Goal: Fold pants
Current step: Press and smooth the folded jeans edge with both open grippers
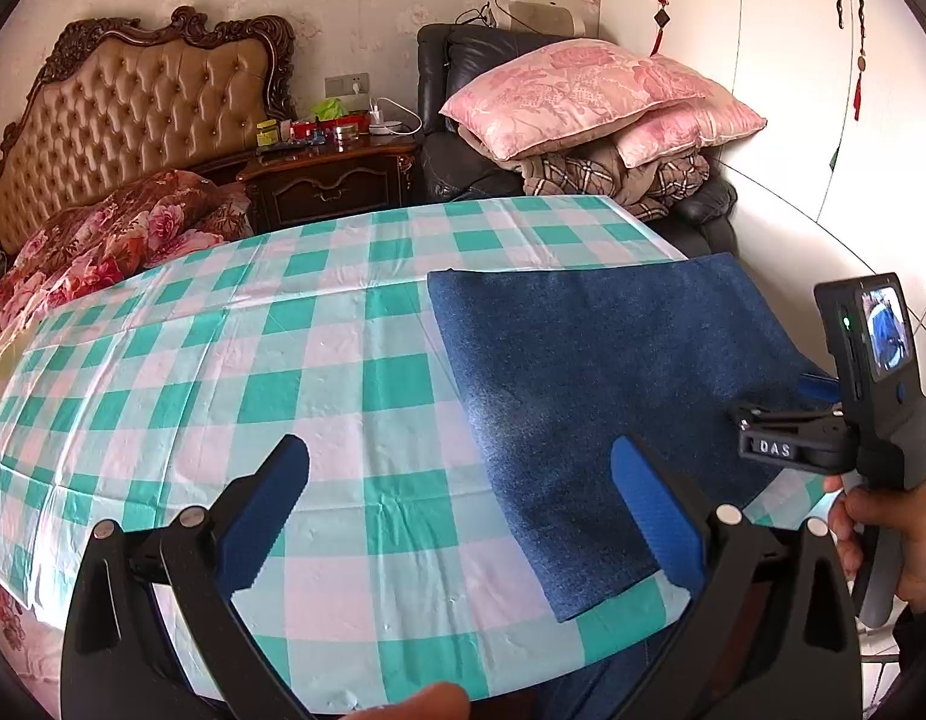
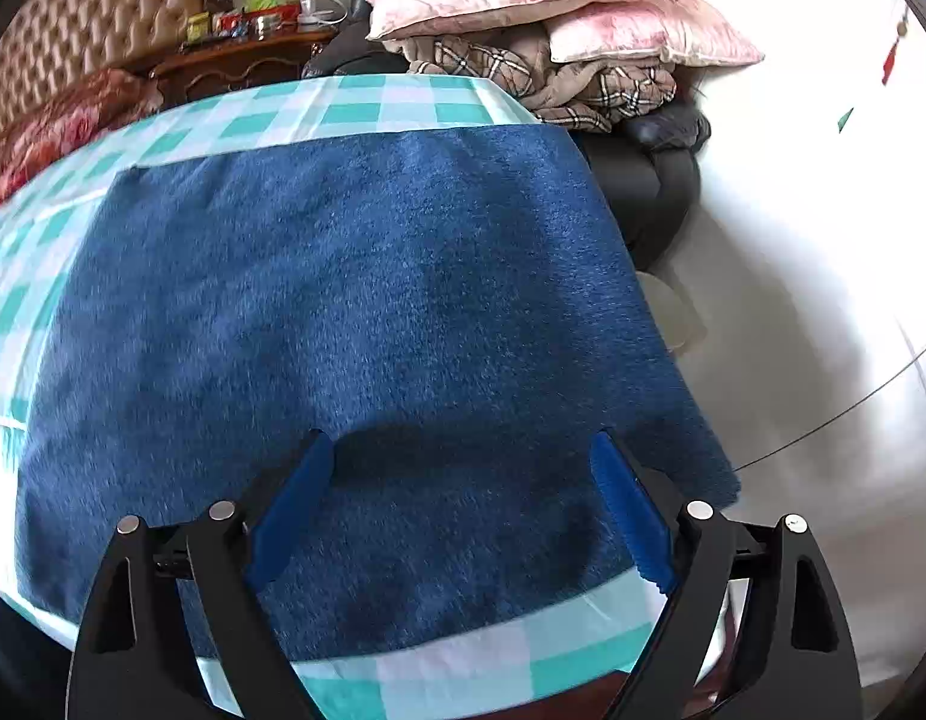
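The blue pants (image 1: 607, 396) lie flat as a neat rectangle on the checked tablecloth (image 1: 234, 372), at the right end of the table, reaching from close to the far edge almost to the near edge. The left gripper (image 1: 463, 516) hovers over the near edge with its jaws spread wide and nothing between them; its right finger (image 1: 655, 516) is over the pants' left border. The right gripper (image 2: 463, 510) (seen from the side in the left view) also stands wide open above the near part of the pants, holding nothing. Pink pillows (image 1: 589, 96) sit stacked on the dark armchair (image 1: 463, 60) beyond the far edge.
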A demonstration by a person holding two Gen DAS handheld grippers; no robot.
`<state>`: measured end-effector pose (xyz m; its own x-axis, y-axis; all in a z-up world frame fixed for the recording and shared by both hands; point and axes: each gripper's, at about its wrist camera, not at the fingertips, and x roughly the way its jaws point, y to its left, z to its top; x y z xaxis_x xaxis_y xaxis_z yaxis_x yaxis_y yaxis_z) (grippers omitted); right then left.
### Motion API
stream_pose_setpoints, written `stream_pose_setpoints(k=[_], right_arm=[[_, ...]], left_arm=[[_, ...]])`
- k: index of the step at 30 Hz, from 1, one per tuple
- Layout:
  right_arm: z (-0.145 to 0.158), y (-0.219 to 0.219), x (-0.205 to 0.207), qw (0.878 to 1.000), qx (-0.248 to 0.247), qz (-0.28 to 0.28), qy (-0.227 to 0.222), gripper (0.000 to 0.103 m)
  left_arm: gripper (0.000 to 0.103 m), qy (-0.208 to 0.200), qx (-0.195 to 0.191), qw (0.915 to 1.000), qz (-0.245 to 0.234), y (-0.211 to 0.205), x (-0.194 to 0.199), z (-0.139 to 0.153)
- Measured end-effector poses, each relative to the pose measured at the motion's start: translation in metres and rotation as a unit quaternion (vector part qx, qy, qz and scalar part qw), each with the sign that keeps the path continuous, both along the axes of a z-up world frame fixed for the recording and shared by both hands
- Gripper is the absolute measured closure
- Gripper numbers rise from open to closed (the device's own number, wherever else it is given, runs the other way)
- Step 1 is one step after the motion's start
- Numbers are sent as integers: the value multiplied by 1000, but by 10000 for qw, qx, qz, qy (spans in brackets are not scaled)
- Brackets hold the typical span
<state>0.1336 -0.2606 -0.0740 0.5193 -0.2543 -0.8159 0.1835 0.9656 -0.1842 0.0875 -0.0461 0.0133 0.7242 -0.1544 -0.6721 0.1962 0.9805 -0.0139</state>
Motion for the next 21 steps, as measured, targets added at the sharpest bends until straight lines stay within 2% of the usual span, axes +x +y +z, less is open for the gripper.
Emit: stream_pose_setpoints(k=[6, 8, 11, 15, 18, 21], right_arm=[[9, -5, -12, 9989, -398, -193, 152, 18], [20, -6, -6, 9999, -94, -34, -37, 18], [38, -1, 25, 9973, 457, 391, -428, 18], [47, -3, 85, 9954, 344, 660, -606, 18], [25, -36, 127, 9994, 219, 171, -202, 18], [15, -65, 132, 9963, 832, 62, -204, 17]], left_arm=[[2, 119, -6, 9999, -31, 5, -2, -5], [2, 147, -20, 9999, -31, 8, -3, -6], [2, 188, -24, 9998, -112, 5, -5, -7], [2, 227, -47, 9996, -144, 4, -5, -11], [2, 251, -62, 9996, -89, 7, -2, -14], [2, 322, -109, 9994, -26, 12, 4, -18]])
